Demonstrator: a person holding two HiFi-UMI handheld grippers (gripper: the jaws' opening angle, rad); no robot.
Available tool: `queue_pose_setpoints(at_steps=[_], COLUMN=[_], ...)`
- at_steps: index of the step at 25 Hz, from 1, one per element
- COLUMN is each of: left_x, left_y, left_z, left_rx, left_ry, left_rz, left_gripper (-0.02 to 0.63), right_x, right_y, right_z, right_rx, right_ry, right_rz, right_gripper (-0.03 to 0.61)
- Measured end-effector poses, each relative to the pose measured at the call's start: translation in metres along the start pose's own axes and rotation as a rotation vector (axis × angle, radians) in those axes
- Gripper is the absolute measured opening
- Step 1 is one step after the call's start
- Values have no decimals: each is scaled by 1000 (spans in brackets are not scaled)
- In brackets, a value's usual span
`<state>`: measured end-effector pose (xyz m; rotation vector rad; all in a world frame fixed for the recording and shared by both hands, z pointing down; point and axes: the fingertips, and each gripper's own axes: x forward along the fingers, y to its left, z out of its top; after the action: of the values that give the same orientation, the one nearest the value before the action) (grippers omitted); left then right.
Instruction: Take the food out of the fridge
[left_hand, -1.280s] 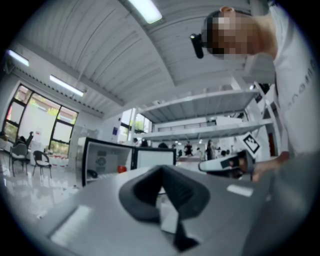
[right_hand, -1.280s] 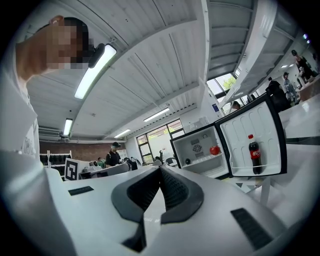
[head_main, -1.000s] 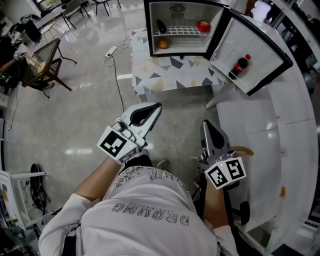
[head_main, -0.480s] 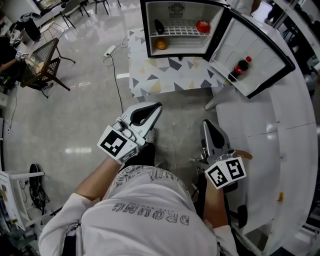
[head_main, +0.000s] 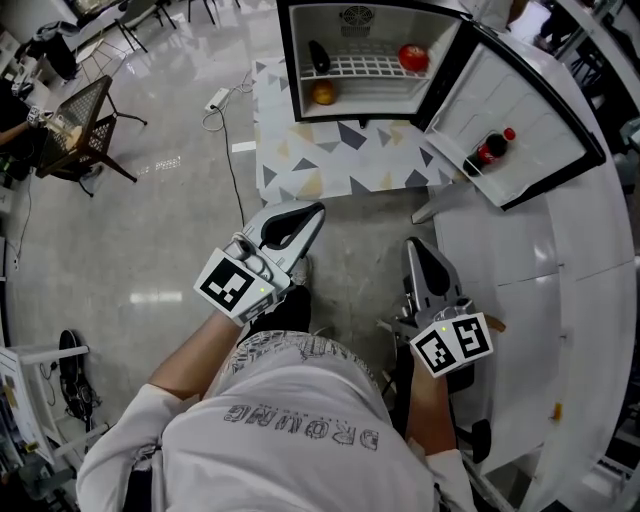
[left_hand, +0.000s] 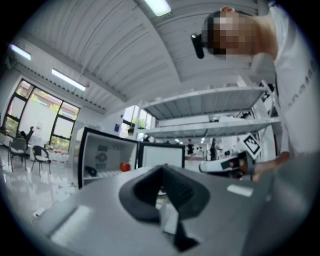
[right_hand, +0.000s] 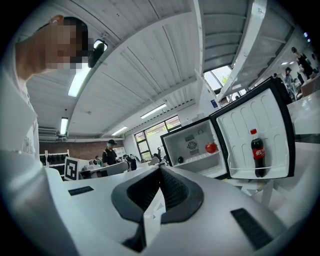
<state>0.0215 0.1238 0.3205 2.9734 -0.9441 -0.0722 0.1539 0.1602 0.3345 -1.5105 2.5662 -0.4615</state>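
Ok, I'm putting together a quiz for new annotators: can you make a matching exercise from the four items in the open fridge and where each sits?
Things:
1. red fruit
2. dark vegetable
3. orange fruit
4. cola bottle

Places (head view):
A. in the door rack
B. left end of the wire shelf
C. below the wire shelf
D. right end of the wire shelf

Pairs: 1-D, 2-B, 3-C, 4-A

A small open fridge (head_main: 372, 38) is set on a low table (head_main: 340, 160) with a triangle pattern on top. On the wire shelf (head_main: 365, 67) inside, a dark long thing (head_main: 319, 56) is laid at the left and a round red fruit (head_main: 413, 57) at the right. An orange fruit (head_main: 323, 93) is seen under that shelf, and a dark bottle (head_main: 490, 149) is stood in the door shelf (head_main: 462, 166).
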Motion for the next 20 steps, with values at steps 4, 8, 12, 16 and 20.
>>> queue_pose_setpoints(at_steps=[4,8,12,16,20], left_x=[12,25,38,50,62], left_y=[24,51,81,110,141], left_z=[-5,-9,-15,-16,-16], left_rx=[-10,-20,-30,-40,-54], left_ry=[5,12,23,25,20], left_rz=[1,-4,-5,-9,-7], left_gripper=[8,8,8,8,8], right_x=[25,53,84,115,146], right_y=[-11,-23,-33,-40,-47], right_z=[0,2,4,5,9], right_rx=[3,-3,-8,-2,-2], right_ry=[7,14,24,38,45], right_rz=[-6,-18,-22,-25,-26], right_gripper=[0,0,0,0,0])
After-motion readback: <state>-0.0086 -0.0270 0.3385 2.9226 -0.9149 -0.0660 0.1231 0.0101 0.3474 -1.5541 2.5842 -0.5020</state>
